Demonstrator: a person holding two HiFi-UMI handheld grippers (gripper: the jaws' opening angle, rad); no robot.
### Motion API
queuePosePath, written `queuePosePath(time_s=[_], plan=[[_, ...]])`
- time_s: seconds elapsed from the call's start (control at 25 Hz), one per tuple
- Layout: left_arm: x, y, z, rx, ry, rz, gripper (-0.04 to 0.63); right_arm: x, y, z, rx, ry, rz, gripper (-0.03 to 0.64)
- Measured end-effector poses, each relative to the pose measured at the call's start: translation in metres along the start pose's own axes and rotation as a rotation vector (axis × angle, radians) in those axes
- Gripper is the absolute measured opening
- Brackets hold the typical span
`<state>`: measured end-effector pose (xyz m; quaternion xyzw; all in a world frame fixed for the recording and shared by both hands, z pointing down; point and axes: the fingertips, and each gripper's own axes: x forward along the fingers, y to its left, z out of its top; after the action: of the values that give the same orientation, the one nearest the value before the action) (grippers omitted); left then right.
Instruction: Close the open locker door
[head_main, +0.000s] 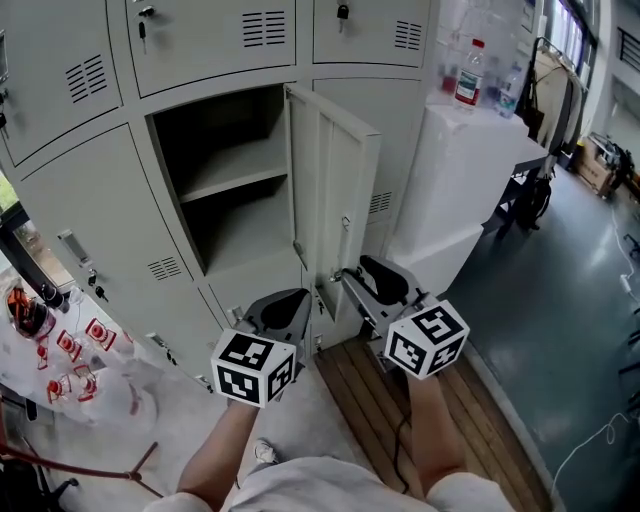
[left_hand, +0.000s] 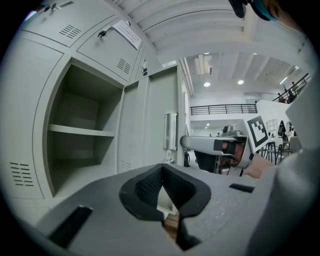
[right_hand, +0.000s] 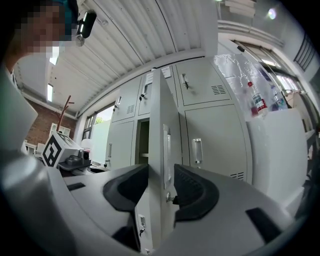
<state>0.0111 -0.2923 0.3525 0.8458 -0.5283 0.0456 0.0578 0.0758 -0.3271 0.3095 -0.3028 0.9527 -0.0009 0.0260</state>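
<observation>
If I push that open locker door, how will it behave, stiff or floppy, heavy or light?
The locker door looks like thin sheet metal with folded edges: probably stiff and fairly light. Hinged on one side, it should swing shut easily.

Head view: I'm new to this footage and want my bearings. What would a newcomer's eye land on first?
The open locker door stands swung out at centre from a wall of shut grey lockers, baring a dark compartment with one shelf. Low beside the door sit the left gripper and the right gripper, the right one's jaws apart astride the door's edge.
</observation>
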Motion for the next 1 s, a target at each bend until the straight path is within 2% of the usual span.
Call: queuePosePath(time_s=[0.2, 0.44, 0.88, 1.0], plan=[[0.001, -0.002, 0.0, 0.014, 0.006, -0.014, 0.006, 0.002, -0.016, 0.002, -0.019, 0.0, -0.052, 0.151], [-0.003, 0.007, -0.004, 0.008, 0.017, 0.006, 0.006, -0.002, -0.032, 0.002, 0.031, -0.021, -0.066, 0.144], [0.002, 0.003, -0.013, -0.003, 0.033, -0.007, 0.006, 0.003, -0.025, 0.004, 0.023, -0.03, -0.022, 0.143], [0.0, 0.005, -0.013, -0.006, 0.031, -0.001, 0.006, 0.006, -0.017, 0.005, 0.032, -0.034, 0.013, 0.143]])
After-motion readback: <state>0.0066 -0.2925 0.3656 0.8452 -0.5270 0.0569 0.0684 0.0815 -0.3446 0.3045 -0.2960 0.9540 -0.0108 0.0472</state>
